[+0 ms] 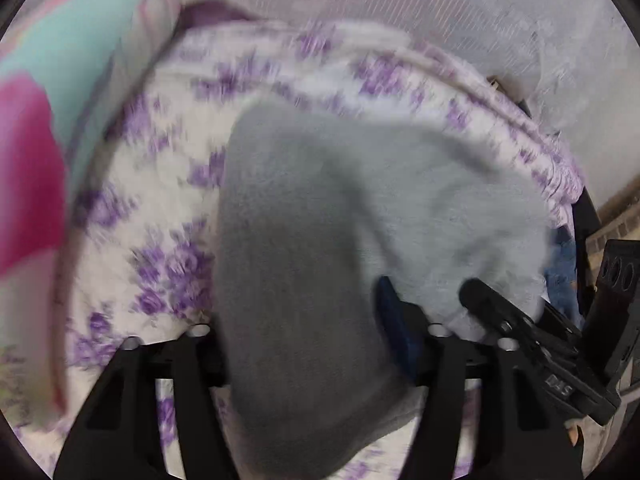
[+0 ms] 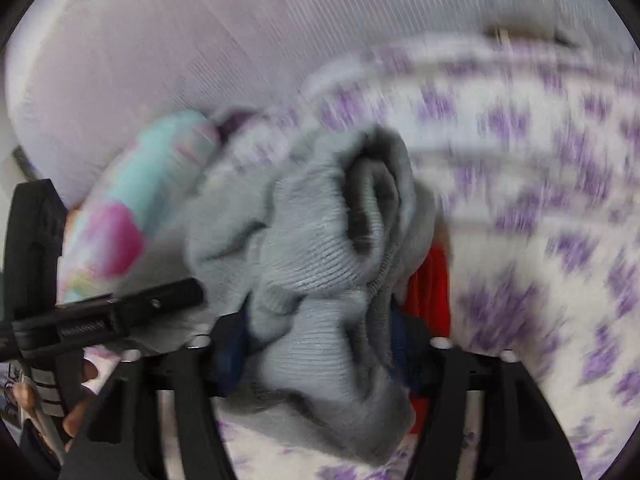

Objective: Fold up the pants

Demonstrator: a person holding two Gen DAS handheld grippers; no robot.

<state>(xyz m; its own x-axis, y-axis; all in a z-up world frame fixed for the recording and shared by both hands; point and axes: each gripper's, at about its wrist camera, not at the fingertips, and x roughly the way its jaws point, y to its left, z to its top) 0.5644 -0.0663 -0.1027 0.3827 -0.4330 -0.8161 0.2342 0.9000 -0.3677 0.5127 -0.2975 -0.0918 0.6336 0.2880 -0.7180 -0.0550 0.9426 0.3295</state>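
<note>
Near the floral sheet point(image 1: 160, 184) edge, left fingers point(image 1: 448, 380) and right fingers point(image 2: 188, 384) stand released; grey pants point(image 2: 320, 248) between

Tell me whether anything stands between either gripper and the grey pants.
Nothing visible does. The grey pants already hang between the fingers of the left gripper, and bunched between those of the right gripper, above the floral sheet. Blur hides whether the pads press the cloth.

I see a white bedsheet with purple flowers point(image 1: 168, 184), and a turquoise-and-pink pillow point(image 1: 52, 120) lying on it.
</note>
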